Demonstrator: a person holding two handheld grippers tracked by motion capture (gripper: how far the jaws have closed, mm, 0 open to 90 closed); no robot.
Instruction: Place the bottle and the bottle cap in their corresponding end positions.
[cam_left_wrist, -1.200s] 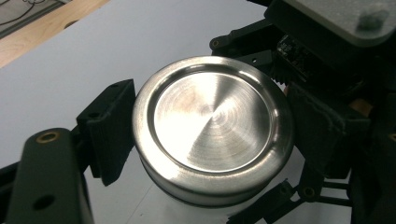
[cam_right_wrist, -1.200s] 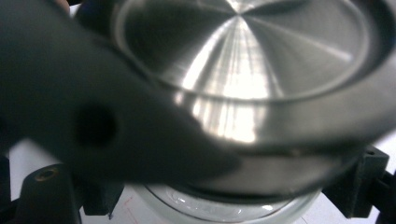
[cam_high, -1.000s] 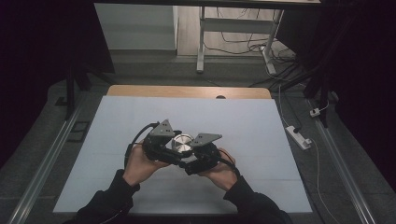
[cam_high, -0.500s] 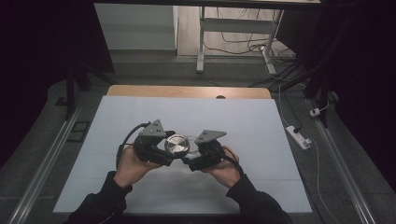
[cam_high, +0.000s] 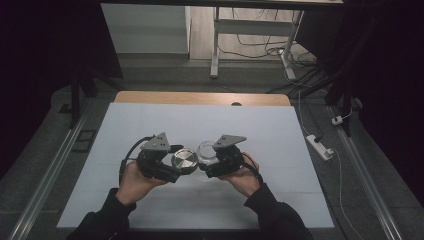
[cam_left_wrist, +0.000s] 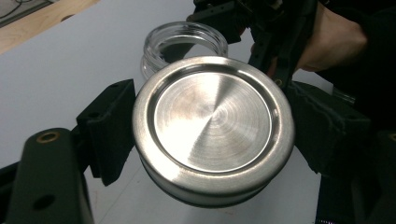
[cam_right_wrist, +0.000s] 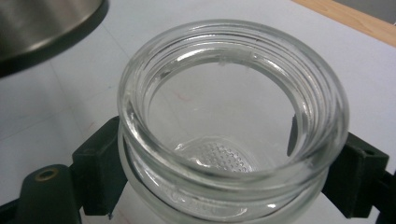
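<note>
A round brushed-steel lid (cam_left_wrist: 212, 128) sits clamped between the black jaws of my left gripper (cam_high: 176, 162), held above the white table. Beside it, my right gripper (cam_high: 207, 159) is shut on a small clear glass jar (cam_right_wrist: 229, 126) with a threaded, open mouth; the jar is empty. In the high view the steel lid (cam_high: 184, 161) and the glass jar (cam_high: 206, 151) are side by side near the table's middle, slightly apart, the lid to the left. In the left gripper view the jar (cam_left_wrist: 184, 44) shows just beyond the lid, with the person's right hand (cam_left_wrist: 329, 39) behind it.
A white mat (cam_high: 150, 125) covers the table, with a strip of bare wood (cam_high: 200, 98) along the far edge. A white power strip (cam_high: 319, 146) and cables lie on the floor to the right. Table legs (cam_high: 216, 45) stand beyond.
The two grippers have drawn apart: the lid has come off the jar and moved left with my left gripper, while the jar stays in my right gripper.
</note>
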